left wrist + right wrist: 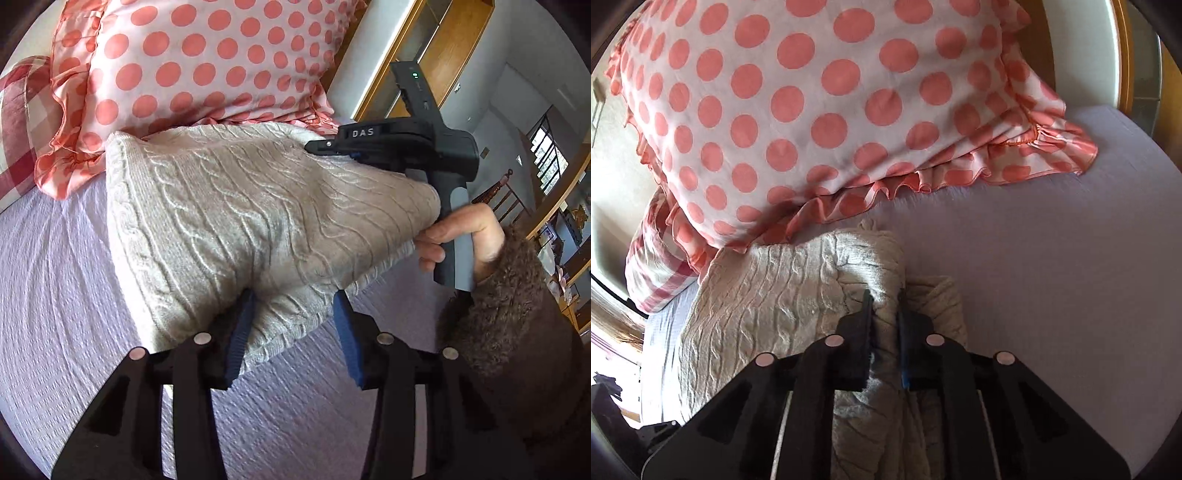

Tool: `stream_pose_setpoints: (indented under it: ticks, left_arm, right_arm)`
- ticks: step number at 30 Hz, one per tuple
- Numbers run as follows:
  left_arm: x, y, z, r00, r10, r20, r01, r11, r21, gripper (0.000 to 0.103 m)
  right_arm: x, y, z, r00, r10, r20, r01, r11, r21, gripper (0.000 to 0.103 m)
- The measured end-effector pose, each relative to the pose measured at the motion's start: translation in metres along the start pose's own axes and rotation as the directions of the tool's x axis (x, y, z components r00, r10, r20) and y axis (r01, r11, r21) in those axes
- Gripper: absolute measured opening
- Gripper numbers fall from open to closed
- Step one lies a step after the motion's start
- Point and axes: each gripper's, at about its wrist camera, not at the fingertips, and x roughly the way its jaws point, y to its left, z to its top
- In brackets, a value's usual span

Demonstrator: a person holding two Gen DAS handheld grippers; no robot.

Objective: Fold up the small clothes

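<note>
left wrist view: cream cable-knit sweater (236,221) on the lilac bedsheet (55,295), far edge lifted and pulled taut
left gripper (293,317): jaws apart, straddling the near hem, not pinching yet
right gripper (885,302): clamped on a bunched fold, probably lifting it to carry over
polka-dot pillow (812,92): just beyond the sweater, tight on room
containers: none in sight, zilch

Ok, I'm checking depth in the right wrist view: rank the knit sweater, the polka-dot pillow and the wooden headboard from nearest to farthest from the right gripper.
1. Knit sweater: pinched in the right gripper, spreading left.
2. Polka-dot pillow: ahead, beyond the sweater, on the lavender bedspread.
3. Wooden headboard: farthest, top right, behind the pillow.
</note>
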Motion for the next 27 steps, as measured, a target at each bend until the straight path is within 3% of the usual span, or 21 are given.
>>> stream_pose_setpoints:
  ticks: [2, 4, 5, 8, 11, 12, 15, 17, 21, 23, 24, 26, 27]
  left_arm:
    - [-0.004, 0.002, -0.003, 1.000, -0.019, 0.016, 0.019, 1.000, -0.009, 0.046]
    - [-0.005, 0.006, -0.004, 0.999, -0.039, 0.029, 0.039, 0.999, -0.021, 0.047]
    - [-0.009, 0.006, -0.008, 0.999, -0.043, 0.033, 0.043, 0.999, -0.021, 0.048]
    - [-0.013, 0.001, -0.011, 0.998, -0.042, 0.044, 0.042, 0.999, -0.008, 0.051]
    - [-0.012, -0.006, -0.009, 0.998, -0.031, 0.048, 0.030, 1.000, 0.008, 0.054]
    - [-0.010, -0.009, -0.007, 0.998, -0.027, 0.049, 0.027, 1.000, 0.012, 0.055]
    - [-0.008, -0.012, -0.006, 0.998, -0.015, 0.053, 0.013, 1.000, 0.027, 0.056]
    - [-0.010, -0.013, -0.006, 0.998, -0.016, 0.058, 0.014, 0.999, 0.032, 0.056]
    - [-0.040, 0.000, -0.001, 0.987, -0.086, 0.137, 0.094, 0.994, -0.049, 0.053]
    - [-0.055, 0.018, 0.006, 0.980, -0.076, 0.185, 0.099, 0.988, -0.119, 0.054]
    - [-0.059, 0.029, 0.010, 0.981, -0.044, 0.191, 0.076, 0.984, -0.162, 0.060]
    - [-0.062, 0.052, 0.017, 0.983, -0.003, 0.186, 0.050, 0.967, -0.250, 0.065]
    - [-0.060, 0.064, 0.020, 0.983, -0.010, 0.181, 0.064, 0.954, -0.293, 0.065]
  right_arm:
    - [-0.031, -0.004, -0.005, 0.998, 0.054, 0.035, -0.056, 0.997, 0.047, 0.029]
    - [-0.069, -0.005, -0.017, 0.986, 0.144, 0.085, -0.148, 0.988, 0.043, 0.062]
    - [-0.085, 0.000, -0.024, 0.982, 0.159, 0.099, -0.162, 0.987, 0.021, 0.066]
    - [-0.110, 0.010, -0.055, 0.987, 0.142, 0.071, -0.140, 0.990, -0.032, 0.066]
    - [-0.098, 0.014, -0.073, 0.994, 0.112, 0.007, -0.111, 0.993, -0.030, 0.066]
    - [-0.091, 0.015, -0.078, 0.995, 0.104, -0.008, -0.104, 0.994, -0.036, 0.061]
    - [-0.084, 0.024, -0.089, 0.996, 0.092, 0.004, -0.091, 0.992, -0.089, 0.014]
    - [-0.082, 0.019, -0.095, 1.000, -0.014, 0.013, 0.015, 0.995, -0.100, 0.012]
    - [-0.075, -0.017, -0.108, 0.998, 0.068, -0.012, -0.068, 0.996, 0.061, 0.011]
    - [-0.077, -0.007, -0.107, 0.998, 0.067, -0.015, -0.067, 0.998, 0.016, 0.012]
    - [-0.081, -0.002, -0.104, 0.997, 0.076, -0.011, -0.076, 0.997, 0.002, 0.014]
    - [-0.093, -0.001, -0.093, 0.990, 0.139, 0.002, -0.139, 0.990, 0.035, 0.040]
    - [-0.098, -0.004, -0.085, 0.986, 0.165, 0.029, -0.166, 0.984, 0.057, 0.078]
